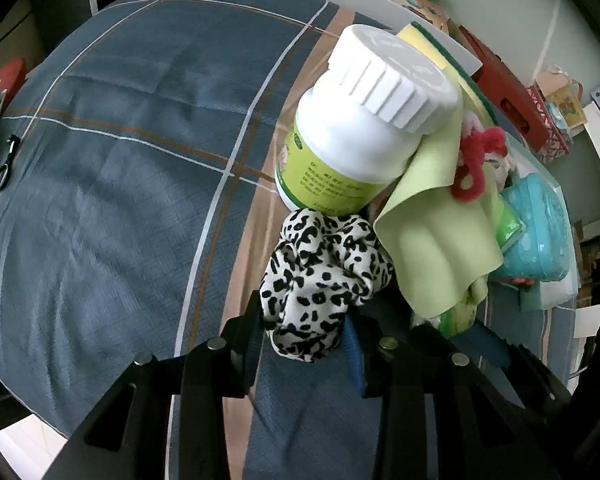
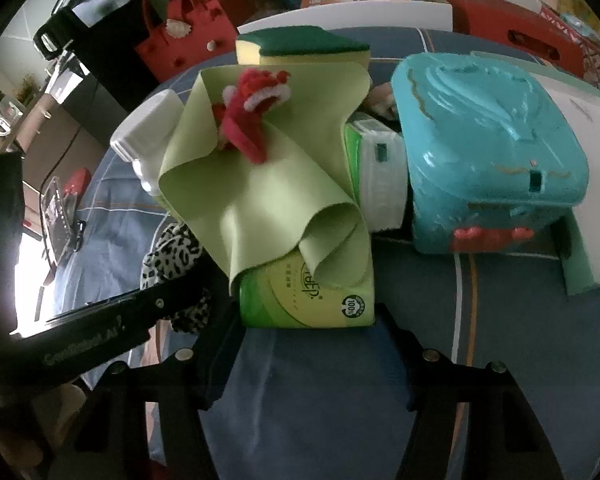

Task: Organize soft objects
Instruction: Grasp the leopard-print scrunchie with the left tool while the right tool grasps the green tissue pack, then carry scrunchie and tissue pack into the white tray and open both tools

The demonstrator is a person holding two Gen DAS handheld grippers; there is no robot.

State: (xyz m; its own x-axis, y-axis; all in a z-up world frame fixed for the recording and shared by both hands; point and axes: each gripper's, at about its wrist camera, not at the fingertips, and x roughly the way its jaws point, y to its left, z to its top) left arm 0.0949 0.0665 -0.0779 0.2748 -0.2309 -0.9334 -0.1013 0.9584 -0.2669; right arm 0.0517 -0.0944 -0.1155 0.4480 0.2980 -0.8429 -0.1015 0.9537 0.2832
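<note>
While I look down the left tongs, their fingers sit clamped on the near folds of the leopard-print scrunchie, which lies on the blue plaid cloth over the tabletop; the fingertips themselves are buried in the fabric, so I cannot see them.

Right tongs bracket the green tissue pack at its near end. Both pads appear to touch its sides, but the contact edges are dark and partly cut off, so I read it as a grip with some doubt. Most of the pack's top is covered by the light green rubbery sheet draped over it.

Just beyond the scrunchie, the white bottle with the ribbed cap lies tilted; its label text is too blurred to read. A red and white fuzzy thing rests in the sheet's fold, shape unclear. Behind it stands a yellow-and-green sponge, its lower half hidden.

To the right, a teal plastic box rests against a white container that runs out of frame. A second tissue pack is wedged between box and sheet, mostly hidden.

Far off, a red handbag, edges distorted.
</note>
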